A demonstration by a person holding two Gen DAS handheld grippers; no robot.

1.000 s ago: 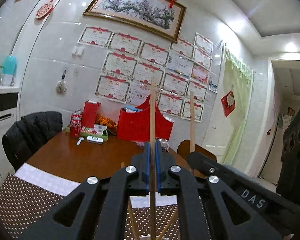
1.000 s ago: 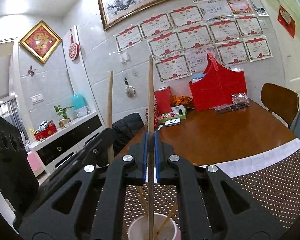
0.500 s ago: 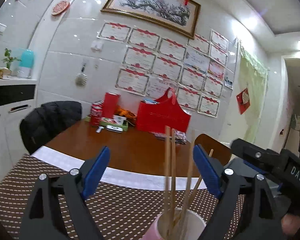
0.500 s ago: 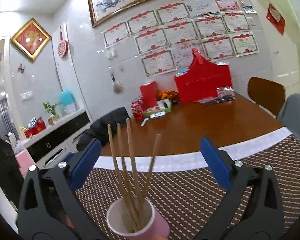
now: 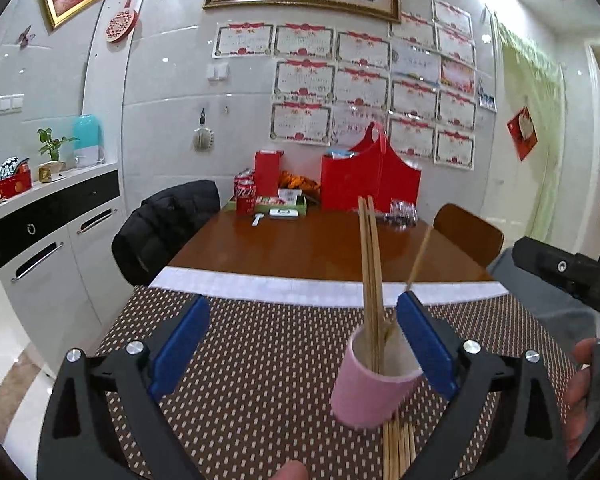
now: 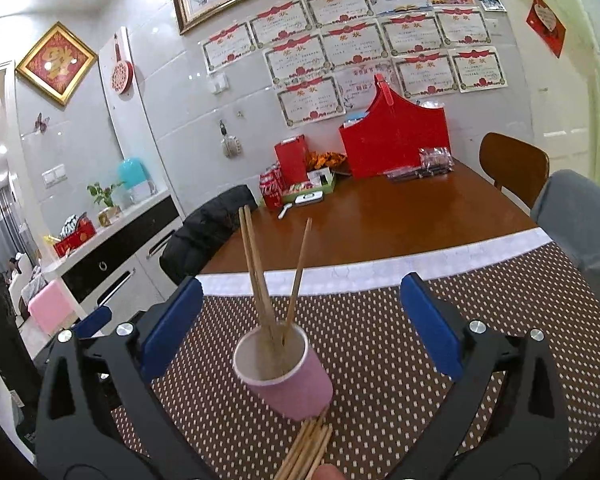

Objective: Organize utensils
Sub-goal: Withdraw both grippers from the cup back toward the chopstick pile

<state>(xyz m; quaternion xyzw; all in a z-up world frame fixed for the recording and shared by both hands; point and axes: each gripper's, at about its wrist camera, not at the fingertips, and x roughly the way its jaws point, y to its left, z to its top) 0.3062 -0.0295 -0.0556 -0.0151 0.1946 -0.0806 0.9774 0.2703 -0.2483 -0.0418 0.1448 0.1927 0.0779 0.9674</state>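
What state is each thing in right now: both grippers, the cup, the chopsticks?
left gripper: open, empty, jaws wide.
right gripper: open, empty, jaws wide.
pink cup: upright on the dotted mat, holding chopsticks.
chopsticks in the cup: standing, leaning against the rim.
loose chopsticks: bundle lying flat on the mat beside the cup's base, not yet in it.
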